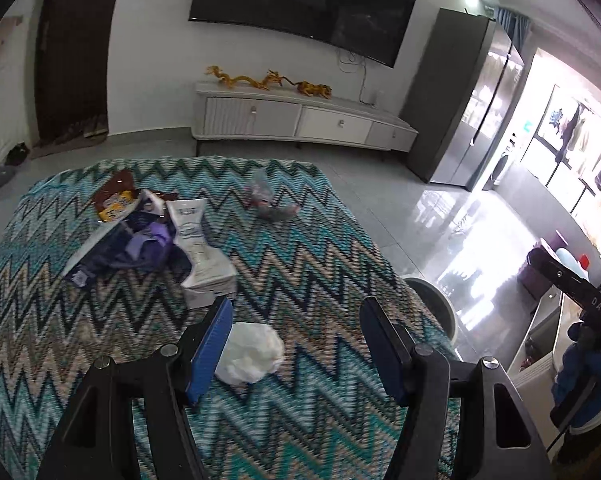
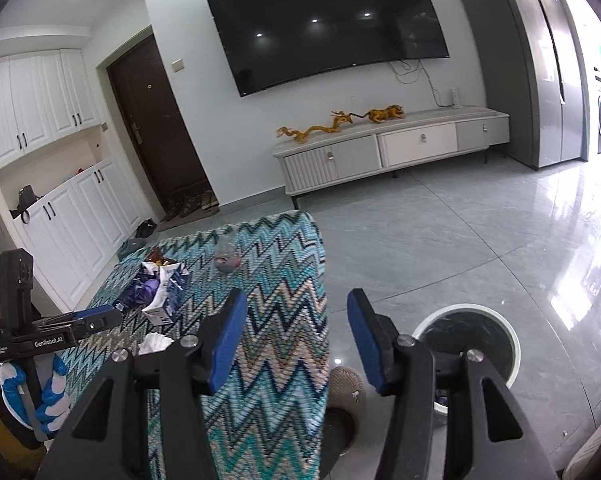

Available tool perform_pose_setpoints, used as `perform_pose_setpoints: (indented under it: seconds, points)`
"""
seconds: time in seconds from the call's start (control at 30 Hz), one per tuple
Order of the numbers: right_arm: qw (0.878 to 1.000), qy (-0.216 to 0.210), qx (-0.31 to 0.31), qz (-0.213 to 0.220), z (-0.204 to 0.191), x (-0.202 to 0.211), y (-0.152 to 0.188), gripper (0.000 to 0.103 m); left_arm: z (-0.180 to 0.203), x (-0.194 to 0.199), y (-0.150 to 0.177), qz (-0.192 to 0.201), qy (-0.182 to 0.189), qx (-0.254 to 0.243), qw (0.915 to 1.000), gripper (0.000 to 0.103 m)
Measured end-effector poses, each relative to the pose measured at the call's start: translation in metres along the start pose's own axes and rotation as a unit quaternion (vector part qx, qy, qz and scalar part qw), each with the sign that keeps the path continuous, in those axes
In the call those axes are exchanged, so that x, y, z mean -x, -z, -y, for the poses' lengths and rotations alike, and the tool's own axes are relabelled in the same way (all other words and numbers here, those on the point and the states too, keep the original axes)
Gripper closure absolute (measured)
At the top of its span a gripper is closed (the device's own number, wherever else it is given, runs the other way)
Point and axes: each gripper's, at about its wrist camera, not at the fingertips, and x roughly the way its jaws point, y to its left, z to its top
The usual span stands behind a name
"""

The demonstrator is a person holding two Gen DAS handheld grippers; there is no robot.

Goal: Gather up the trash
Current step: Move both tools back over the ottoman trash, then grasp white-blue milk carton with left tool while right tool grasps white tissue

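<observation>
Left tongs: spread wide, holding nothing; the left pad sits just beside one crumpled white tissue on the zigzag-covered bench. Right tongs: spread wide, empty, over the bench edge and one white bin on the floor. Also on the bench: one heap of wrappers, one clear plastic wad.

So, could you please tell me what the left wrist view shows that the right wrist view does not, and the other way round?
Only the left wrist view shows the bright window area with hanging clothes and the right gripper's body from the side.

Only the right wrist view shows the trash bin opening in full, the white cabinets, and the left gripper with the gloved hand holding it.

Both show the zigzag cloth, crumpled white tissue, the wrapper pile, clear plastic wrapper, TV and dragon figurines.
</observation>
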Motion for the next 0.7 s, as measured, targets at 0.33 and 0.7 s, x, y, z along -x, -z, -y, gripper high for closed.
perform_pose_setpoints:
  seconds: [0.33, 0.7]
  points:
    - [0.996, -0.075, 0.039, -0.043, -0.074, -0.037, -0.005, 0.051, -0.109, 0.038, 0.008, 0.02, -0.075, 0.035, 0.9963, 0.029]
    - [0.965, -0.188, 0.081, -0.162, -0.139, -0.132, 0.036, 0.044, -0.175, 0.013, 0.002, -0.001, -0.107, 0.039, 0.9935, 0.025]
